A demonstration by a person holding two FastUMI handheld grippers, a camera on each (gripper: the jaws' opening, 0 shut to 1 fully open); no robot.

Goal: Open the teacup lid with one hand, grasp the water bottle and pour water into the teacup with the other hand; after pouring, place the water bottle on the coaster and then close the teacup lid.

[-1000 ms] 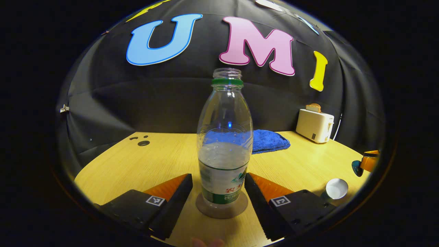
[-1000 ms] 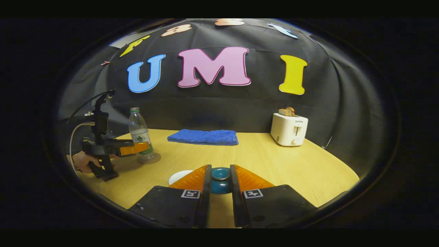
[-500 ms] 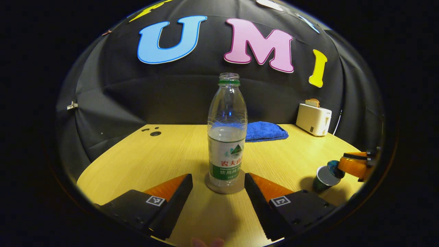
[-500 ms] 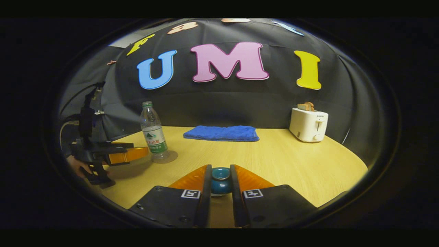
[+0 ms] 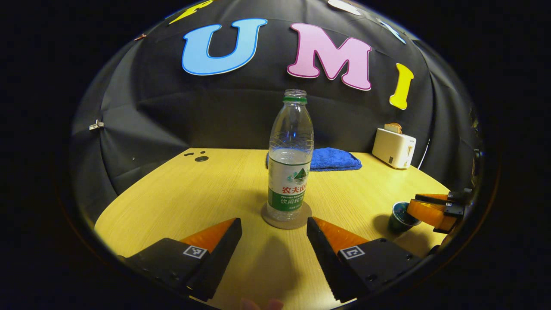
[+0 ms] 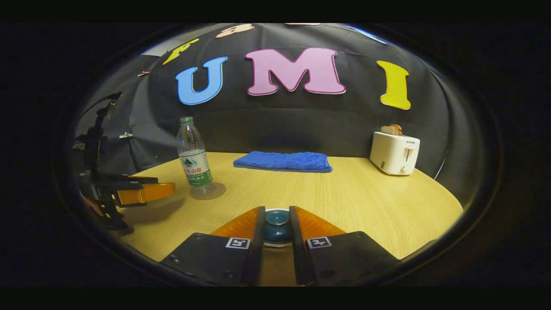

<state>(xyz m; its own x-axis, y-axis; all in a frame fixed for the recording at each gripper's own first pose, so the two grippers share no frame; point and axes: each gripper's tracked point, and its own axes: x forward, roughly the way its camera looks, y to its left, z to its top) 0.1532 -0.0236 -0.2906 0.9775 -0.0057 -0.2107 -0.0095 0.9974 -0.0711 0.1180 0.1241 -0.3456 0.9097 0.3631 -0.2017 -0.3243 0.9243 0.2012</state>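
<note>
One water bottle (image 5: 290, 159) upright on coaster (image 5: 286, 218) (beyond open left hand-held gripper (image 5: 274, 228)).

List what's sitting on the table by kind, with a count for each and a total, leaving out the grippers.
Water bottle: 1
Coaster: 1
Teacup: 1
Teacup lid: 1
Blue towel: 1
Toaster: 1
Total: 6

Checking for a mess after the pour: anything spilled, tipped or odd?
Nothing stands out. The water bottle stands upright on the coaster, uncapped; no puddle shows on the table. The right gripper holds the teacup lid.
</note>
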